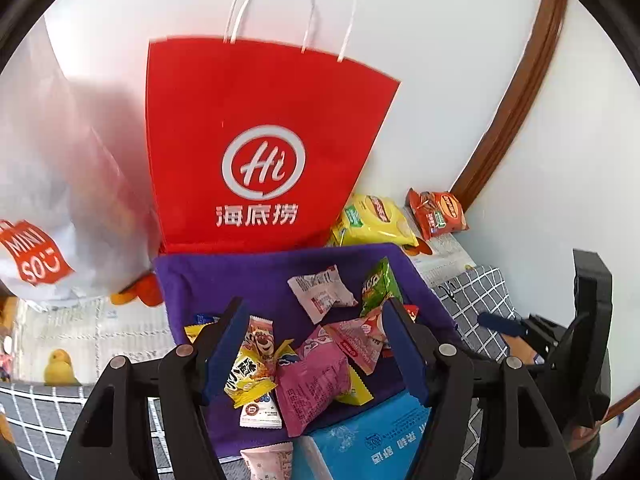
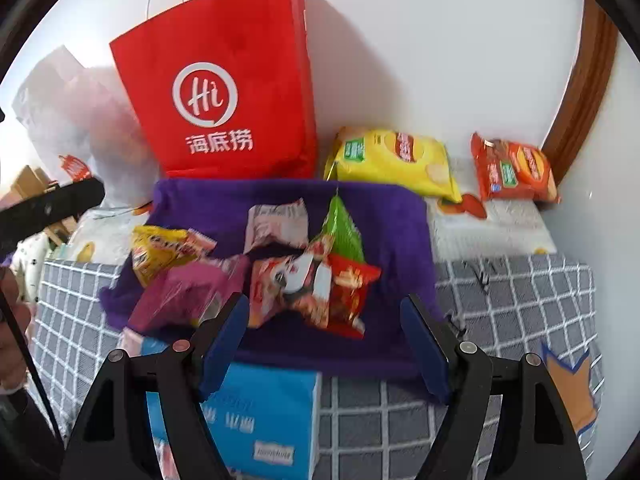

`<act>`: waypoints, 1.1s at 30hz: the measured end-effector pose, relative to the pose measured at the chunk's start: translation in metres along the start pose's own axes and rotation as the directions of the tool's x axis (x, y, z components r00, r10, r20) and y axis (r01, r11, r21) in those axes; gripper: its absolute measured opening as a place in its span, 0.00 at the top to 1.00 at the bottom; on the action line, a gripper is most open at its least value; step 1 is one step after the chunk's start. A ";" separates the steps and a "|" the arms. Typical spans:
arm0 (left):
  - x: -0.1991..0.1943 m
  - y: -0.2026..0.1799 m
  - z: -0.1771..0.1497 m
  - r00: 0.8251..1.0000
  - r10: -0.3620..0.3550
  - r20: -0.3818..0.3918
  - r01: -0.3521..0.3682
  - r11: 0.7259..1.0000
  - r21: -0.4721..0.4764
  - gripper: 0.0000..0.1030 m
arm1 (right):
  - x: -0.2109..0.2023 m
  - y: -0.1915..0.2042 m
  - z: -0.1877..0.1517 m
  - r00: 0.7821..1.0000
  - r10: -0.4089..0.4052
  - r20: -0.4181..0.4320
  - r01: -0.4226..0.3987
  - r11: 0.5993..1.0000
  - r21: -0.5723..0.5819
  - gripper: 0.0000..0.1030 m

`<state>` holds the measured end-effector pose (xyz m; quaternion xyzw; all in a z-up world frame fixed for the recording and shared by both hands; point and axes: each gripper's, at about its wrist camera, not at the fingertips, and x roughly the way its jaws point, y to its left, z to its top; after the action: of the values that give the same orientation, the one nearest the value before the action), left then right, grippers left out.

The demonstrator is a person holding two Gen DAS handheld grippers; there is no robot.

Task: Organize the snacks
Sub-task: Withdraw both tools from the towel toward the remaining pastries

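White wall backs a bed or couch covered in a grey grid-patterned sheet (image 2: 500,300), with a brown wooden trim (image 2: 580,92) curving up at the right. Against the wall stands a red paper bag (image 2: 224,80) with white handles and a white "Hi" logo, upright, with a translucent white plastic bag (image 1: 52,168) just to its left. To the right of the red bag lie 2 larger packs by the wall: a yellow chip bag (image 2: 396,160) and an orange-red chip bag (image 2: 516,172), near each other but apart.

In front of the red bag a purple cloth (image 2: 280,200) is spread out, and the small snacks lie piled on it: a pink packet (image 1: 312,376), a yellow packet (image 2: 160,252), a white wrapper (image 2: 276,224), a green packet (image 2: 344,232) tilted up on edge, and a red panda-print packet (image 2: 308,284) (several overlap, so their exact count is hard to give). A blue tissue pack (image 2: 256,412) sits at the cloth's near edge.

The left gripper (image 1: 316,352) hangs over the pile with its jaws apart, the pink packet seen between the blue pads but not pressed by them. The right gripper (image 2: 324,348) also has its jaws spread wide, nothing gripped, above the cloth's near edge.
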<state>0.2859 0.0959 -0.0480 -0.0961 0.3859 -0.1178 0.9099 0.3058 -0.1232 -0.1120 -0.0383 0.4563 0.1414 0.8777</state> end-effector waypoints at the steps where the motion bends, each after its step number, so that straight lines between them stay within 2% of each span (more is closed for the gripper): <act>1: -0.004 -0.002 0.001 1.000 0.002 0.010 -0.002 1.000 0.006 0.35 | -0.003 -0.002 -0.003 1.000 0.022 -0.004 -0.022 1.000 0.012 0.25; 7: -0.033 -0.007 0.008 0.998 0.014 0.064 -0.014 1.000 0.002 0.35 | -0.021 -0.011 -0.018 0.992 0.121 -0.019 -0.120 0.990 0.075 0.25; 11: -0.049 -0.006 0.013 0.996 0.016 0.082 -0.015 1.000 -0.021 0.35 | -0.039 -0.005 -0.029 0.996 0.091 0.020 -0.092 0.993 0.073 0.25; 17: -0.061 -0.001 0.010 0.997 0.047 0.055 -0.045 0.998 -0.035 0.35 | -0.053 0.022 -0.058 0.999 0.047 0.023 -0.046 0.999 -0.020 0.31; 21: -0.066 0.009 -0.004 0.996 0.088 0.008 -0.088 0.995 -0.040 0.35 | -0.047 0.037 -0.081 0.995 0.096 -0.017 -0.096 0.995 -0.026 0.37; 25: -0.077 0.027 -0.023 0.991 0.131 -0.025 -0.133 0.989 -0.063 0.35 | -0.035 0.058 -0.107 0.986 0.141 -0.093 -0.144 0.989 -0.029 0.38; 28: -0.085 0.039 -0.038 0.988 0.150 -0.039 -0.153 0.985 -0.082 0.35 | -0.030 0.072 -0.125 0.978 0.176 -0.111 -0.182 0.982 -0.045 0.37; 33: -0.093 0.053 -0.064 0.984 0.160 -0.075 -0.167 0.981 -0.101 0.35 | -0.002 0.075 -0.142 0.950 0.255 -0.180 -0.248 0.967 0.061 0.35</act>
<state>0.1840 0.1676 -0.0424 -0.1085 0.4285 -0.0249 0.8967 0.1706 -0.0796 -0.1880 0.0238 0.5404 0.2393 0.8063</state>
